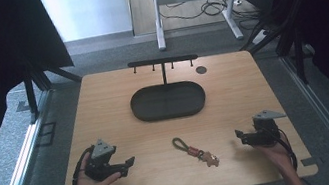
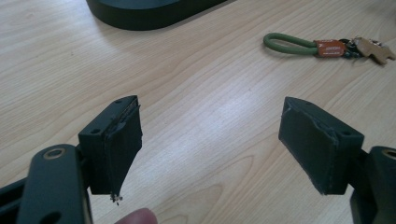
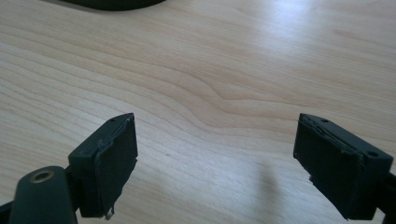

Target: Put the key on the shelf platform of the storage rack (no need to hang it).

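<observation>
Keychain (image 1: pixel 195 151) lies flat on the wooden table (image 1: pixel 105 112), near the front edge, about midway between the two grippers. It has a green cord loop at its far-left end, a red tag in the middle, and a small tan charm at its near-right end.

Left gripper (image 1: pixel 129 162) sits at the keychain's 9 o'clock in the high view, well apart from it, held low over the table by the person's left hand (image 1: pixel 86 184). Jaws spread wide, nothing between them. In the left gripper view the keychain (image 2: pixel 327 46) lies at 1 o'clock beyond the jaws, untouched.

Right gripper (image 1: pixel 239 135) sits at the keychain's 3 o'clock, near but apart, in the right hand (image 1: pixel 275 152). Jaws likewise spread wide over bare wood, nothing gripped.

Dark oval tray (image 1: pixel 168 101) rests at the keychain's 12 o'clock, mid-table. Behind it stands a black T-shaped rack (image 1: pixel 162 62) with small pegs. A small dark disc (image 1: pixel 201 70) lies at the tray's 1 o'clock.
</observation>
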{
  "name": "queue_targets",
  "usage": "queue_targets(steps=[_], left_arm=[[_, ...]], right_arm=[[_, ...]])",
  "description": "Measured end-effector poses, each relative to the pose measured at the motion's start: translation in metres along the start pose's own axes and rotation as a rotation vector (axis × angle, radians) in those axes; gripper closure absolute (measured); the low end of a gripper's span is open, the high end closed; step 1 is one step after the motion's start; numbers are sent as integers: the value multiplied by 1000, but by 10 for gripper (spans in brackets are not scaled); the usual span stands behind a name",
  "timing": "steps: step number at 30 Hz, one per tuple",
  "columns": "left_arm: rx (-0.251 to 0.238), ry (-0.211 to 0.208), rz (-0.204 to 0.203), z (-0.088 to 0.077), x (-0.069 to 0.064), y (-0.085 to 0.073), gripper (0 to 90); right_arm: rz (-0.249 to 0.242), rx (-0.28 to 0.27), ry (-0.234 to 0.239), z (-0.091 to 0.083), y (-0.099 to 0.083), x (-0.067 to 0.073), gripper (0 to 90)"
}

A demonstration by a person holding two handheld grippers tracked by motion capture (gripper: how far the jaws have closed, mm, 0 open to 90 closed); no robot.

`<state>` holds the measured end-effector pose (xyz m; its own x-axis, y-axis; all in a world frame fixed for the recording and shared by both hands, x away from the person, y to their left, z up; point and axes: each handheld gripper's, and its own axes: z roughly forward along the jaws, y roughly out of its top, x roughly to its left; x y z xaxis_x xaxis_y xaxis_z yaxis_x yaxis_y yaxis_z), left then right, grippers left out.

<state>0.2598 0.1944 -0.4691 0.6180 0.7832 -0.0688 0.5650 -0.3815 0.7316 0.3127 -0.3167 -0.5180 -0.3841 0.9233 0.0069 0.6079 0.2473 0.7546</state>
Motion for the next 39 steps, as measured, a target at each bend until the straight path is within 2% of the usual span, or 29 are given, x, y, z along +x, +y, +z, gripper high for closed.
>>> queue_targets(steps=[3, 5, 7, 14, 15, 18, 20, 26, 31, 39], left_arm=[[-5, -3, -2, -1, -1, 0, 216], [-12, -5, -4, -3, -1, 0, 216], [-10, -5, 1, -3, 0, -1, 216], [-24, -19, 2, -6, -1, -1, 215], [-26, -18, -2, -7, 0, -1, 214], [-25, -16, -5, -7, 1, -2, 214], [-26, -15, -4, -8, 1, -2, 214], [-24, -16, -4, -7, 0, 0, 212], [-18, -23, 7, -4, -3, 0, 211], [-21, -25, 3, -4, -3, 0, 211]], right_arm=[[-12, -16, -2, -6, 0, -2, 163], [21, -35, 50, -12, 1, -6, 167], [43, -63, 66, -17, 1, -8, 174], [41, -88, 46, -25, 5, -11, 231], [30, -98, 20, -26, 5, -10, 257], [9, -89, 34, -26, 5, -9, 246], [-10, -73, 25, -24, 6, -7, 243], [-9, -56, 56, -29, 9, -4, 238], [-32, -72, 65, -36, 12, 0, 269], [-24, -61, 73, -33, 11, -1, 268]])
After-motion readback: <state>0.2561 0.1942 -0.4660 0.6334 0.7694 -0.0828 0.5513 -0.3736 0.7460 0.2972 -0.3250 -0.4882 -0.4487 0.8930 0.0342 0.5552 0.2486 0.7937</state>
